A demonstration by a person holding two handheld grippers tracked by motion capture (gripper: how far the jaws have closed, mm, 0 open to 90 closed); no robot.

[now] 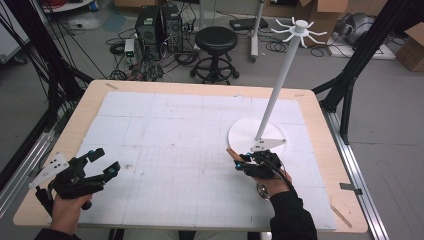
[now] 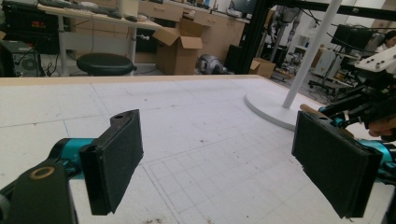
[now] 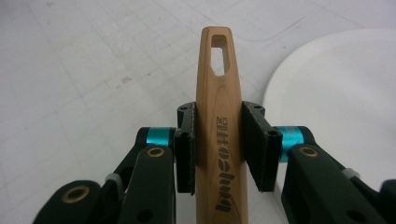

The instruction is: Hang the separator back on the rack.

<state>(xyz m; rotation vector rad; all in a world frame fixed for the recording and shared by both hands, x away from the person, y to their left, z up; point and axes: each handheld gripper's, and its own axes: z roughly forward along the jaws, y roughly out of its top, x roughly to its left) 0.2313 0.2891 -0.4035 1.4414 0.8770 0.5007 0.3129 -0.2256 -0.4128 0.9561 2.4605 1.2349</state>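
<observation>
My right gripper [image 3: 218,149] is clamped on a wooden handle [image 3: 218,116] whose slotted end points to twelve o'clock, my left gripper [image 1: 102,162] gapes empty, and hanging it on the rack [image 1: 299,27] probably comes next.

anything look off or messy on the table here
Nothing is spilled or broken. The white mat carries small dark specks near its front left. The right gripper is shut on a wooden handle; the left gripper is open. The white hook stand is upright.
</observation>
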